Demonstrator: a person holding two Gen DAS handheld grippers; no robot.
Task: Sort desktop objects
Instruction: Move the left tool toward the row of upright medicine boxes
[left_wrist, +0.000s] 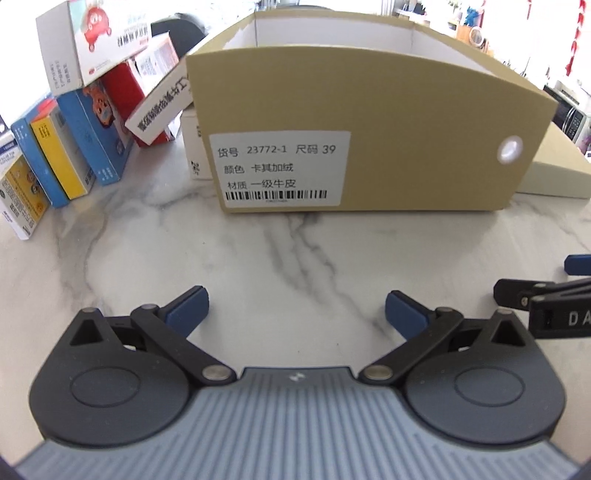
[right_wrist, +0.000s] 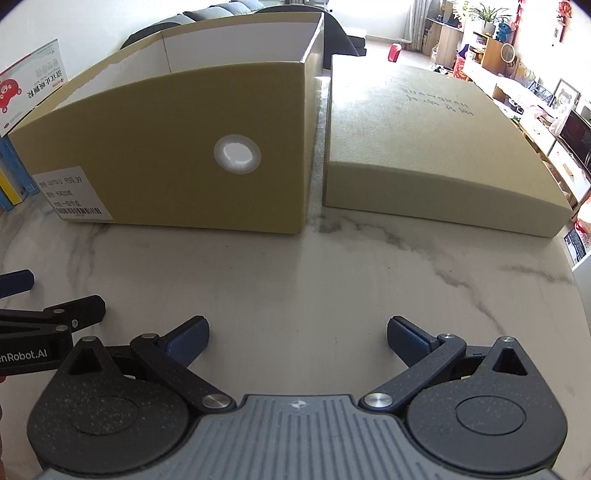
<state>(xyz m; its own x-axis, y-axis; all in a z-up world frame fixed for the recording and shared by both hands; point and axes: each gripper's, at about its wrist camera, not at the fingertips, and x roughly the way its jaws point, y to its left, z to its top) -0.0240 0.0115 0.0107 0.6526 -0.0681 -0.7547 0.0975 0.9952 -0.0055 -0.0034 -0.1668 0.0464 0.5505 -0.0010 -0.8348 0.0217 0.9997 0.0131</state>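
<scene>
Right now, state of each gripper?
Left gripper: open, holding nothing, over the marble table.
Right gripper: open, holding nothing.

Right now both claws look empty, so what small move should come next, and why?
Probably swing the left gripper, open and empty, toward the small boxes piled left of the open shoe box. They sit on its side; the right gripper faces the lid.

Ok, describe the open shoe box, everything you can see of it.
The shoe box is tan cardboard with a white inside, lidless and upright on the marble table. Its near end carries a white barcode label printed with size 39, plus a round hole. Its lid lies flat to the right; medicine boxes crowd its left.
</scene>
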